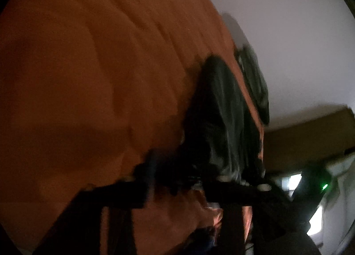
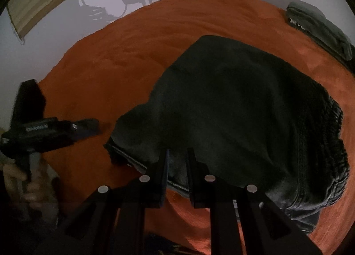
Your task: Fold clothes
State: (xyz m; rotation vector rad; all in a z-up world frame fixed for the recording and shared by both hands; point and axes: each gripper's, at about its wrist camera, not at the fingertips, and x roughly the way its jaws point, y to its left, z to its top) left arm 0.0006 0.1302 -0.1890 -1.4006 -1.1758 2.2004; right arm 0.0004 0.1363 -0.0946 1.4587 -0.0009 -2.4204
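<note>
Right wrist view: right tongs point(image 2: 177, 155), nearly pressed together, pinch the dark folded denim garment's point(image 2: 239, 108) hem to fold it on the orange bed cover point(image 2: 124, 64); left tongs point(image 2: 88, 125) hang spread, empty.

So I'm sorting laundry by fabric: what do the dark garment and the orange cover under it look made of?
The dark green-black garment looks like heavy matte cotton, perhaps denim or twill: stitched seams and a gathered elastic band show. The orange bed cover looks like soft, fuzzy fleece or plush, matte with shallow rumples. Neither is certain in this dim light.
</note>
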